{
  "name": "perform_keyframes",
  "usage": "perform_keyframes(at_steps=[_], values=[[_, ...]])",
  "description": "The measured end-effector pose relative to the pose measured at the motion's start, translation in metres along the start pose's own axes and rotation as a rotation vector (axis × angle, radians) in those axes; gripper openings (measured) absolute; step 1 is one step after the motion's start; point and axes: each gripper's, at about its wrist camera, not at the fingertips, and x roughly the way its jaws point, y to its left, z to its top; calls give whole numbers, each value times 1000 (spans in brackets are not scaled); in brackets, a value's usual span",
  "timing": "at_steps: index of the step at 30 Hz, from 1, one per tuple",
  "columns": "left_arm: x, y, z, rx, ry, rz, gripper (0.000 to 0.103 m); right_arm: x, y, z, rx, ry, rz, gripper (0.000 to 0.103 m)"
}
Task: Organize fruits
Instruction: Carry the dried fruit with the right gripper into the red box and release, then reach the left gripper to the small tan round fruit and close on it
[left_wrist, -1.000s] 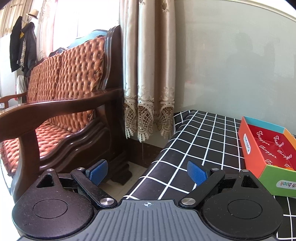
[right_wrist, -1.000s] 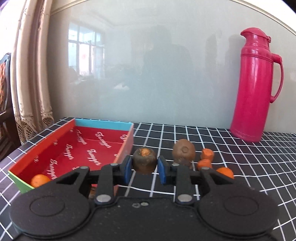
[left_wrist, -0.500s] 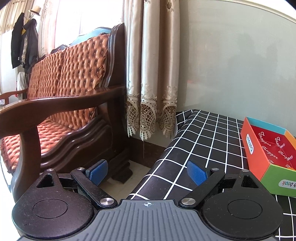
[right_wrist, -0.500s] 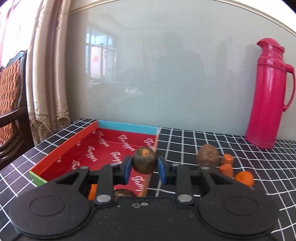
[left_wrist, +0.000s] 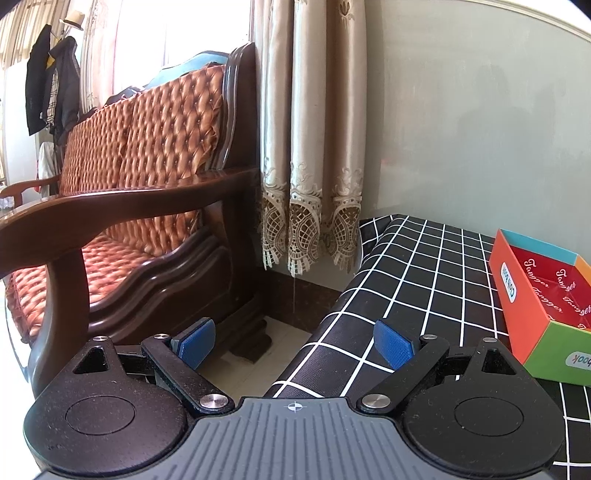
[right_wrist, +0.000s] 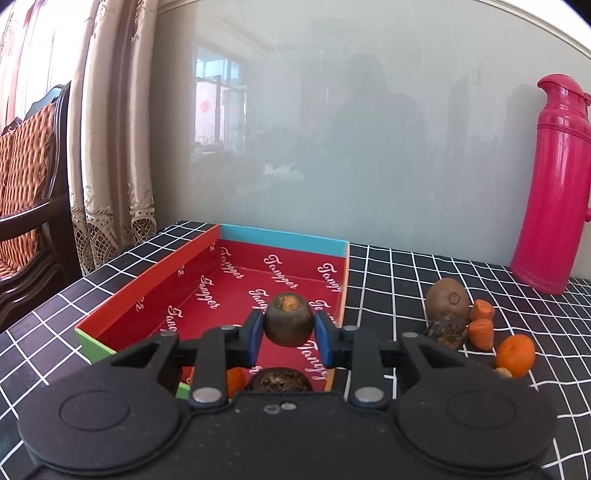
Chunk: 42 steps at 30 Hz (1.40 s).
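Note:
My right gripper (right_wrist: 289, 334) is shut on a dark round fruit (right_wrist: 289, 323) with an orange top and holds it above the red-lined box (right_wrist: 207, 269). In the box, under the gripper, lie an orange fruit (right_wrist: 235, 382) and a dark wrinkled fruit (right_wrist: 279, 380). To the right of the box on the table lie a brown kiwi (right_wrist: 447, 298), a dark fruit (right_wrist: 445, 329), two carrot pieces (right_wrist: 481, 323) and a tangerine (right_wrist: 515, 355). My left gripper (left_wrist: 293, 343) is open and empty over the table's left edge. The box (left_wrist: 517, 314) shows at the right in the left wrist view.
A pink thermos (right_wrist: 552, 184) stands at the back right by the wall. A wooden sofa (left_wrist: 129, 206) with orange cushions stands left of the table, and a curtain (left_wrist: 310, 129) hangs beside it. The table carries a black checked cloth (left_wrist: 424, 280).
My right gripper has carried the dark fruit leftward from beside the box to above the box's inside. My left gripper stays open and has shifted slightly.

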Motion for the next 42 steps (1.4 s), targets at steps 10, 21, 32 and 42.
perform_keyframes(at_steps=[10, 21, 32, 42], values=[[-4, -9, 1, 17, -1, -13, 92, 1, -2, -3, -12, 24, -2, 31], [-12, -27, 6, 24, -19, -52, 92, -19, -29, 3, 13, -42, -17, 38], [-27, -79, 14, 61, -44, -148, 92, -39, -101, -1, 72, -74, -178, 54], [-48, -153, 12, 159, -61, -266, 102, -64, -177, -15, 167, -75, -319, 78]])
